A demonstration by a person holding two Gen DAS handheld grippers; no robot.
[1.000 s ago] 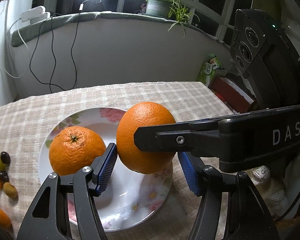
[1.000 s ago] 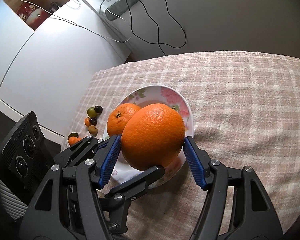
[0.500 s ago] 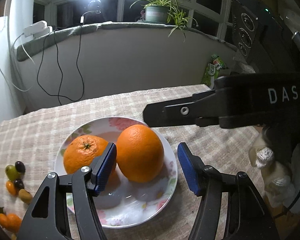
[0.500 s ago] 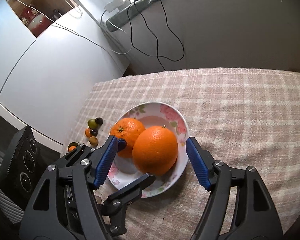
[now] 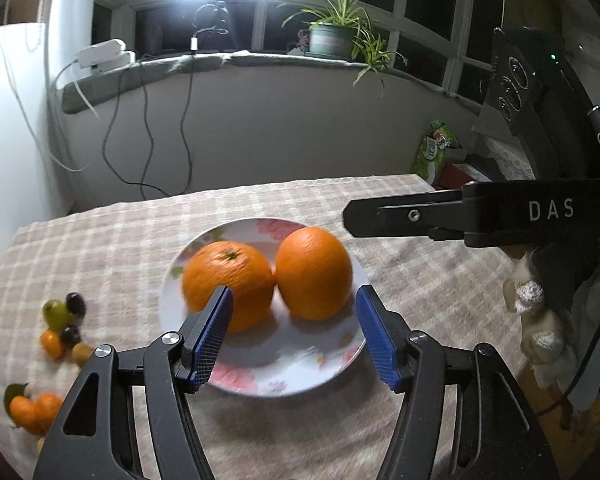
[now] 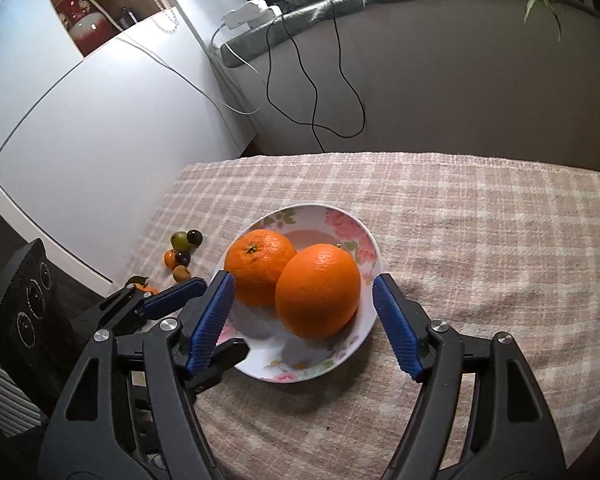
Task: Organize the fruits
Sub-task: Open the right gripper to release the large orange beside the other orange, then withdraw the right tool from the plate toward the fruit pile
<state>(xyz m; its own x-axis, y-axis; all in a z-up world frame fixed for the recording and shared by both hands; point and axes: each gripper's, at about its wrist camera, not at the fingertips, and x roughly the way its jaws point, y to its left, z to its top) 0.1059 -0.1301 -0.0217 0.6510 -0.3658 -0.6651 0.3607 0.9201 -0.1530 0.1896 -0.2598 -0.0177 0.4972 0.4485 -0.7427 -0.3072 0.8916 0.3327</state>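
Right gripper (image 6: 304, 316) is hanging with jaws apart and empty, blue pads clear on both sides of the big orange (image 6: 318, 290), nothing pinched (the gap frames the fruit, no contact showing). Left gripper (image 5: 296, 336) is likewise standing wide and holding nothing, its pads well short of the fruit; its other neighbour, the stemmed orange (image 5: 228, 276), is sitting just ahead of its left pad. Both oranges are resting touching each other in the floral plate (image 6: 364, 248), directly ahead of and below both grippers. So that part is looking done: two large fruits plated. What is looking left, by my read: the small fruits (image 5: 62, 328) (green, dark and orange ones, too small to name) lying loose on the cloth off to the left gripper's left, apart from the plate, plus a pair of small tangerines (image 5: 34, 410) with a leaf nearer that gripper's left base. Whether they belong on the same plate cannot be told. Outward: the checked tablecloth (image 6: 480, 240) is covering the table under everything; beyond it a pale low wall with black cables (image 6: 316, 80) dangling, a power strip (image 5: 102, 54) on the sill, a potted plant (image 5: 334, 36) and dark windows with a glaring lamp; white cabinet (image 6: 80, 140) standing off to the right gripper's left.
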